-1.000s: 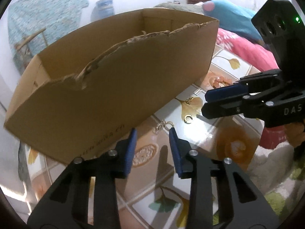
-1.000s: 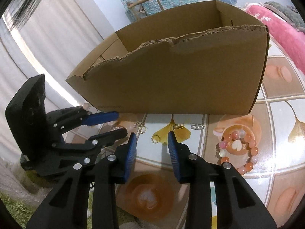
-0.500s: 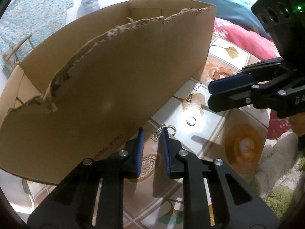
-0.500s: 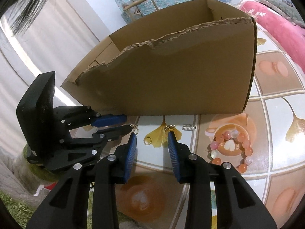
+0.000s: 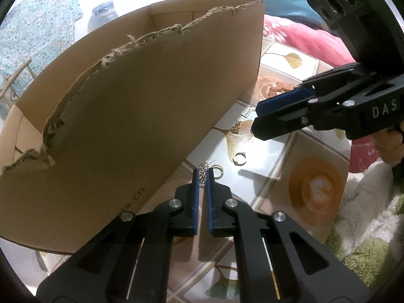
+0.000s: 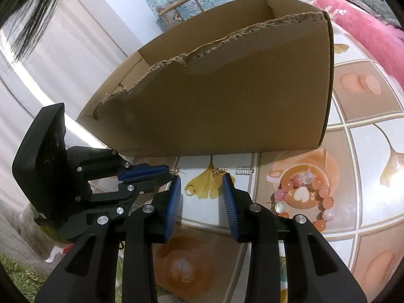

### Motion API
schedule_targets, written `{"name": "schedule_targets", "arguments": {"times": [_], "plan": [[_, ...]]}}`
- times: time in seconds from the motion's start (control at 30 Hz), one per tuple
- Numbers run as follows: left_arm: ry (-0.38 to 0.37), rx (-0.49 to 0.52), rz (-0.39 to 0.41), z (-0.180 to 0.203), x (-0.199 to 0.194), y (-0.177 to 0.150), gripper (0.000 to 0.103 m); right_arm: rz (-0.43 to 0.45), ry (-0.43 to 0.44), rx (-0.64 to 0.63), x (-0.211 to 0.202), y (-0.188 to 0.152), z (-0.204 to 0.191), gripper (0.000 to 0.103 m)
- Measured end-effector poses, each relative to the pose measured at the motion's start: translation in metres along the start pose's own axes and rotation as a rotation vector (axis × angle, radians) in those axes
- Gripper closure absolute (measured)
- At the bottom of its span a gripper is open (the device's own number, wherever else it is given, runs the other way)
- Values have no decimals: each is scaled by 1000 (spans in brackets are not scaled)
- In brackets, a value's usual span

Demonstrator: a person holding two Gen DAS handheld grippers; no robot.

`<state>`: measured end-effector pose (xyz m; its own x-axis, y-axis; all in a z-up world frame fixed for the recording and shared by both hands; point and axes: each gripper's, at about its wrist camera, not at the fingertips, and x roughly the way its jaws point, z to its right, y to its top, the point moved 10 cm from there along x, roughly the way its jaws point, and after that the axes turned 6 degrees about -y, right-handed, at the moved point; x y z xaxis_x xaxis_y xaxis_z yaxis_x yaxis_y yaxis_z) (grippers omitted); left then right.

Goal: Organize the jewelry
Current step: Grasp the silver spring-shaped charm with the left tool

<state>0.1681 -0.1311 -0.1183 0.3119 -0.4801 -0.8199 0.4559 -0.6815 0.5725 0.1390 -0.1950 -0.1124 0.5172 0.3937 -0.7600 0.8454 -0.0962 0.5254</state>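
A small silver chain piece [image 5: 202,174] was pinched between the blue pads of the left gripper [image 5: 202,176], right at their tips, low over the table [image 5: 267,176] and just beside the front wall of the cardboard box [image 5: 141,116]. The jaws were clenched on it, and most of the piece was hidden between the pads, so its shape could not be made out. A gold ring [image 5: 218,171] was seen touching or nearly touching the tip of one pad; which one it was could not be told. Another gold ring [image 5: 239,157] was laid a little farther out on the flowered cloth, and a gold chain bit [image 5: 236,126] and a tiny silver comb-like piece [image 5: 246,111] were laid near the box's corner. The right gripper [image 6: 202,189] was held over the table with its jaws partly apart and nothing between them. A pink bead bracelet [image 6: 303,197] was laid to its right, with part of it cut off by the gripper's finger. The inside of the box was mostly hidden by its torn front wall. Pink bedding [image 6: 366,20] was seen behind the table, and a fuzzy green and white rug [image 5: 366,227] at its edge.
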Motion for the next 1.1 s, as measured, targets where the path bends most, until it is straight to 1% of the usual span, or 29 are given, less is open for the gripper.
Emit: {"name": "schedule_targets", "arguments": {"times": [0.07,0.1,0.47,0.73,0.77,0.8,0.97,1.1], "plan": [[5,-4,-1,1,-1,-1,99,1,-3,-1,-2,-1,0,69],[6,-5,-2,1,-2,-2,101,2,-3,-1,-2,-1,0,69],[48,-87,-36,-1,-16,-24,101,22,-34,-18,-10,4,7,69],[40,-136,-76,0,-26,-38,100,21,-30,-20,-11,1,5,69],[42,-141,-82,-1,-26,-39,98,19,-27,-20,-10,0,4,69],[41,-145,-80,0,-26,-39,94,18,-26,-21,-9,1,3,69],[41,-157,-48,-4,-27,-31,80,16,-14,-27,-8,1,1,69],[45,-118,-53,-7,-19,-27,80,11,-10,-21,-5,2,2,69]]}}
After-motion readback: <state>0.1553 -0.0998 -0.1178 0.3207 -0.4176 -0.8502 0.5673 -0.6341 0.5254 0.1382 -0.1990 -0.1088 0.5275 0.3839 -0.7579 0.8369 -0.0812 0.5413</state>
